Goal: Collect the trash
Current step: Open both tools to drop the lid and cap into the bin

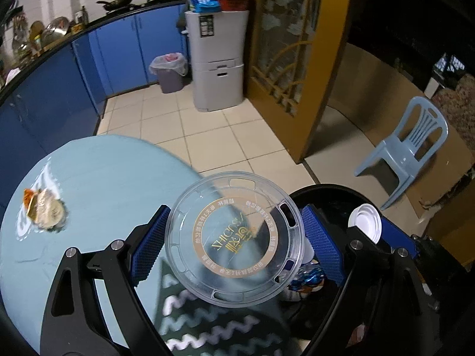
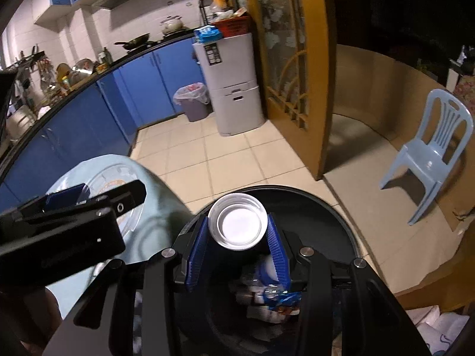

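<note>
With some trash already in the black bin [image 2: 341, 216], the left gripper [image 1: 234, 249] gripped a wide clear cup [image 1: 234, 246], the right gripper [image 2: 237, 237] pinched a can [image 2: 237, 225], and a crumpled wrapper [image 1: 44, 207] remained at the frame's left.

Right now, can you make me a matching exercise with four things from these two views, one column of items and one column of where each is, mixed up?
Items:
1. clear round plastic lid with a gold-ringed label
2. dark can with a silver bottom
3. crumpled orange and white wrapper
4. pale blue plastic chair

Places:
A. lying on the light blue round table
B. between the pads of the left hand-held gripper
C. standing on the floor by the brown wall
D. between the pads of the right hand-held gripper, above the black bin

Pairs: 1-B, 2-D, 3-A, 4-C
</note>
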### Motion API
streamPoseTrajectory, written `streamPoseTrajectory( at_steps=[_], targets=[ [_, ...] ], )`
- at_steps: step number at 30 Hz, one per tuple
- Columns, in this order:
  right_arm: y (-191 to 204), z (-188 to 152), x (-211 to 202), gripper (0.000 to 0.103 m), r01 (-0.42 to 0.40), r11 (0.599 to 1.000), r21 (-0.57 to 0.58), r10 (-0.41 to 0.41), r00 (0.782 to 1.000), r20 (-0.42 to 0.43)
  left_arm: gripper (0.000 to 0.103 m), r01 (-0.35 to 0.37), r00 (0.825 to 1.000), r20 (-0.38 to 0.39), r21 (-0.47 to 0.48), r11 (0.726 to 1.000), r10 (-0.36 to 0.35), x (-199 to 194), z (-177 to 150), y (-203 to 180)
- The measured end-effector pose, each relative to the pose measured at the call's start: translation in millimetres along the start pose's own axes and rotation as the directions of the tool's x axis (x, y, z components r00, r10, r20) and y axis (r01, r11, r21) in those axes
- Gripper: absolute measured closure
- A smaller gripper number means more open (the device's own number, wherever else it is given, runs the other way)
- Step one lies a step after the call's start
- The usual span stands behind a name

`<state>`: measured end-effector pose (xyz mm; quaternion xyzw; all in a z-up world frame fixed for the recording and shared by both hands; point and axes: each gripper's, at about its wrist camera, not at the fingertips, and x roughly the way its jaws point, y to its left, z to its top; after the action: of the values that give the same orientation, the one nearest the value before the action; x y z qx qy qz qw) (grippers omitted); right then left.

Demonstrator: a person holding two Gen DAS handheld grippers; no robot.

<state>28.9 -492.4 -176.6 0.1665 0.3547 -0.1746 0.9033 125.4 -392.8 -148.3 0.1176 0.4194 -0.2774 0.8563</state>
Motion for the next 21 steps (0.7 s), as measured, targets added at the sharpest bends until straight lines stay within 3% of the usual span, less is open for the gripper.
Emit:
streamPoseTrajectory(
  at_steps=[11,15,17,18,21],
  targets=[
    [-32,-9,14,0.064,0.04,0.998,0.051,-0.038,0.998,-0.044,0.014,0.034,0.999,-0.044,0.065,0.997,-0.032,30,9,-49],
    [-38,-11,19,0.063,0.05,0.996,0.068,-0.045,0.997,-0.069,0.003,0.047,0.996,-0.072,0.059,0.997,-0.043,39,8,-55],
    [-39,-11,22,0.045,0.048,0.997,0.066,-0.043,0.996,-0.075,0.003,0.061,0.995,-0.083,0.062,0.996,-0.056,41,8,-56],
    [-39,-11,21,0.023,0.047,0.997,0.068,-0.043,0.997,-0.07,0.003,0.062,0.994,-0.09,0.064,0.996,-0.056,43,7,-57],
    [-39,-11,20,0.022,0.046,0.997,0.067,-0.042,0.997,-0.06,0.003,0.052,0.994,-0.099,0.061,0.997,-0.046,45,6,-54]
  ],
)
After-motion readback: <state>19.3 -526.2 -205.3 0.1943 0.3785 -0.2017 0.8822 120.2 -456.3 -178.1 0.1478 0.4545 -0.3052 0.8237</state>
